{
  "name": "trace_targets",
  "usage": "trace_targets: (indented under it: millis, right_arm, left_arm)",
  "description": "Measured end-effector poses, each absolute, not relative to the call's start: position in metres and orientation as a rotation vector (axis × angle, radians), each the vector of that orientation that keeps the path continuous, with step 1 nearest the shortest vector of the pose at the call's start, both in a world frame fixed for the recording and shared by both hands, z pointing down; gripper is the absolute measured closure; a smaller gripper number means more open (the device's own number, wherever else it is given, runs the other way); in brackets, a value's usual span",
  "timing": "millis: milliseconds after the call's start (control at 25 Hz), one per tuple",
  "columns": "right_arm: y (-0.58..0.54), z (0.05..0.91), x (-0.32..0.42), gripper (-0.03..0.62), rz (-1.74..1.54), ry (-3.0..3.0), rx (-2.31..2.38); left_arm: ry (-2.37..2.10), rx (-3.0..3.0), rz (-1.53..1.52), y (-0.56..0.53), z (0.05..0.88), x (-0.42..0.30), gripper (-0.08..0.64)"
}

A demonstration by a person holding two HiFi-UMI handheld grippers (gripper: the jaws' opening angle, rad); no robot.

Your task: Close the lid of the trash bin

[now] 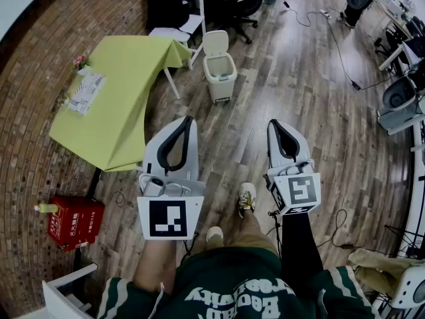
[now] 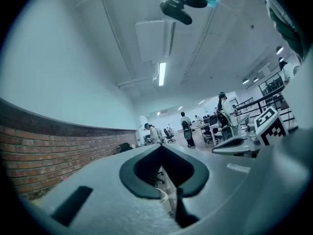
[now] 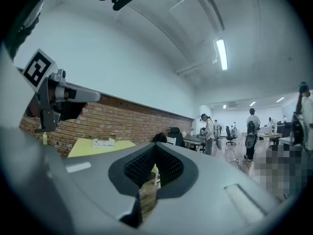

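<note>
Wood-plank floor runs the length of an open office, bounded on the left by a curving brick wall. Against that wall stands a counter draped in yellow-green cloth, with a printed sheet lying near its wall-side edge. A red box sits on the floor by the wall, closer to the person. Beyond the counter are a white chair and a black office chair, and a cable trails across the planks on the right. The gripper views show a pale ceiling with a strip light and people standing far down the room.

The trash bin, cream-coloured, stands on the floor just beside the counter's far corner, its lid tipped upright and open. It is well ahead of both tools. The left tongs and right tongs are held level side by side above the person's legs, each pressed together at the tips.
</note>
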State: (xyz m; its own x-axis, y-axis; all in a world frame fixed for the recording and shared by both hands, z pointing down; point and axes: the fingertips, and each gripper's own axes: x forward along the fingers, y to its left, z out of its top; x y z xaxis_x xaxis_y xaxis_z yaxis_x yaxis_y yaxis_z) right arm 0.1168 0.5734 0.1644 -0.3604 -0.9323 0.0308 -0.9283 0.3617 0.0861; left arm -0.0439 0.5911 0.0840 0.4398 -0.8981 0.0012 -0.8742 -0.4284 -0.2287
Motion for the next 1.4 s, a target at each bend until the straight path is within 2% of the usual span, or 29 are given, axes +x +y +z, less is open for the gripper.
trace_targets:
  millis: [360, 800, 880, 1080, 1400]
  right_arm:
    - [0.689, 0.126, 0.065, 0.58, -0.114, -2.545, 1.742]
    - [0.729, 0.131, 0.056, 0.578, -0.101, -2.585, 1.743]
    - [0.73, 0.132, 0.056, 0.546, -0.103, -2.582, 1.724]
    - [0.731, 0.127, 0.06, 0.513, -0.116, -2.577, 1.726]
    - [0.735, 0.122, 0.061, 0.48, -0.123, -2.553, 1.777]
  left_arm:
    - [1.528, -2.56, -0.181, 0.683, 0.081, -0.083, 0.554]
    - [1.482, -2.613, -0.151, 0.71, 0.086, -0.078, 0.552]
    - [1.446, -2.619, -0.136, 0.713, 0.085, -0.073, 0.552]
    - [1.441, -2.634, -0.097, 0.715, 0.082, -0.076, 0.463]
    - [1.461, -2.624, -0.094, 0.719, 0.081, -0.091, 0.448]
